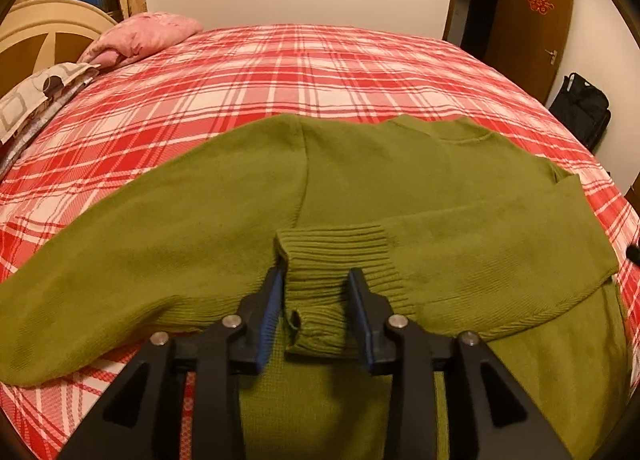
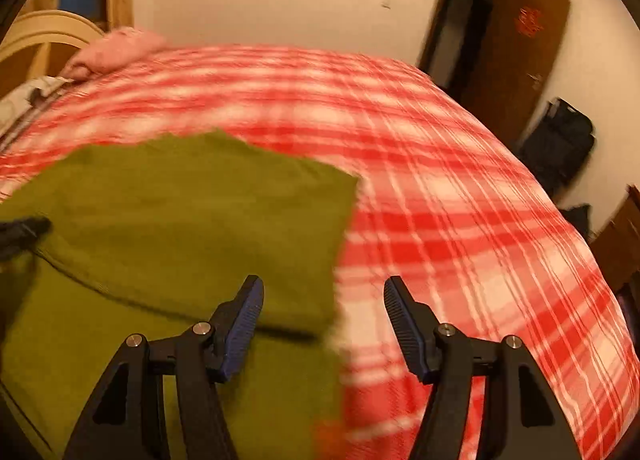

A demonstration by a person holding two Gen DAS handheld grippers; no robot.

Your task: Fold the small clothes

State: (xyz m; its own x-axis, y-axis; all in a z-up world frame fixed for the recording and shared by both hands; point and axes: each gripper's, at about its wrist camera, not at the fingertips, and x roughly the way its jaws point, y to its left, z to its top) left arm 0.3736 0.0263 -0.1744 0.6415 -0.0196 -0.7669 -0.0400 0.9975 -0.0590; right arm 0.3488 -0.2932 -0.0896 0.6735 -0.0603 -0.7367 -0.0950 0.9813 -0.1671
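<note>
A pink pillow [image 1: 140, 36] lies on the plaid bedsheet [image 1: 320, 72].

A home bedroom: a bed [image 1: 320, 72] under red plaid sheeting, pink pillow [image 1: 144, 34] by the headboard [image 1: 36, 26], wooden door [image 1: 532, 20] ajar behind
</note>
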